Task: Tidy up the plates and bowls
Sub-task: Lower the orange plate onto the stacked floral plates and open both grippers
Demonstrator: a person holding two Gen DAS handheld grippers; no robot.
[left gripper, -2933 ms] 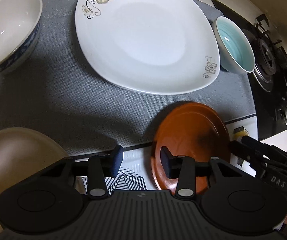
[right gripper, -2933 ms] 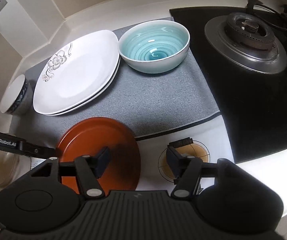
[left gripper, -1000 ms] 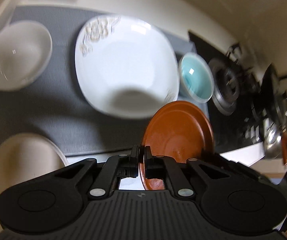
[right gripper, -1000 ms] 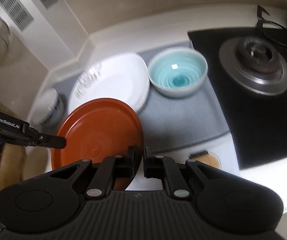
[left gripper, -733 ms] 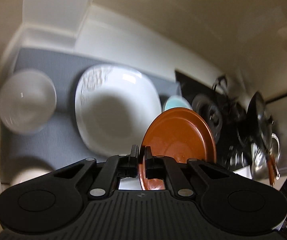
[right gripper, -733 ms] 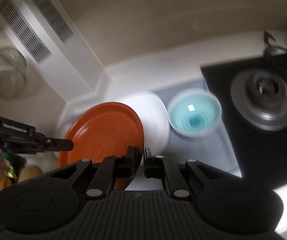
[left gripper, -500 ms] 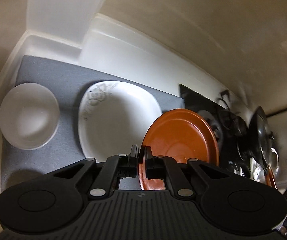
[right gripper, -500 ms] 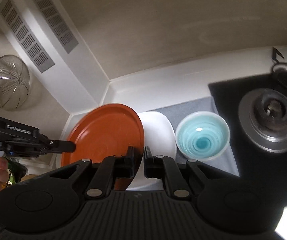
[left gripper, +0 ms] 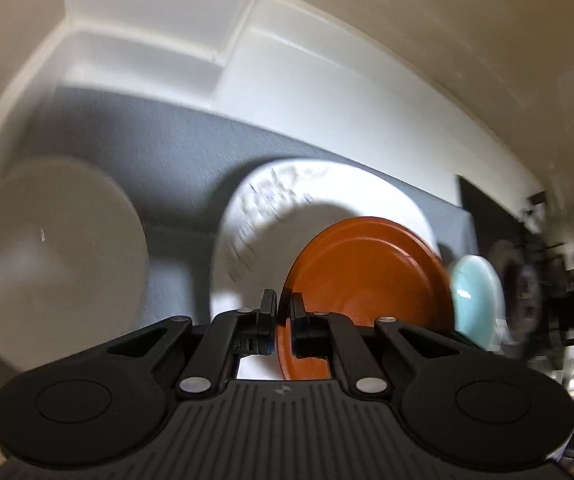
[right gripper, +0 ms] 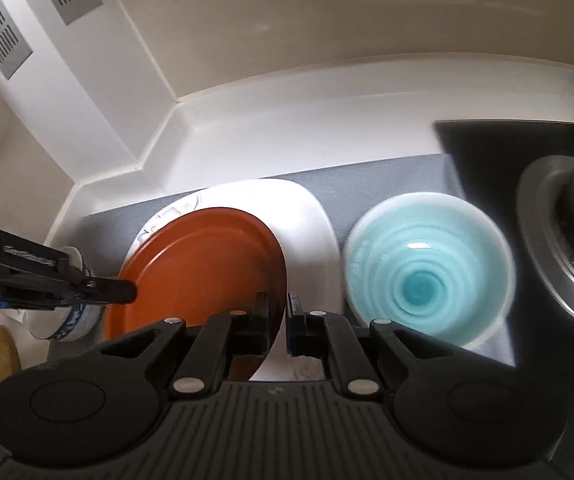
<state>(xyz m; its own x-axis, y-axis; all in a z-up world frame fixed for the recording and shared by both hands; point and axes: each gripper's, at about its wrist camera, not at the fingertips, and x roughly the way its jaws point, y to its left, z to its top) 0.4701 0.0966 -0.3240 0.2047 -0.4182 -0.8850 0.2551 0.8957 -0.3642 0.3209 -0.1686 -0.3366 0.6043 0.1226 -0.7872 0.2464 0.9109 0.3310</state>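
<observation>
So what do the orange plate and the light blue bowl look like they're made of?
Orange plate: matte with a soft sheen and a thin rim, probably plastic or melamine, possibly glazed clay. Light blue bowl: glossy glazed ceramic, judging by its bright highlight and ringed glaze.

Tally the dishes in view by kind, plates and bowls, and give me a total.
Plates: 2, the orange plate gripped at opposite rims by the left gripper and the right gripper, and the white floral plate on the grey mat.
Bowls: 2, the turquoise bowl and the white bowl with a blue-patterned outside.
Total: 4 dishes.
</observation>
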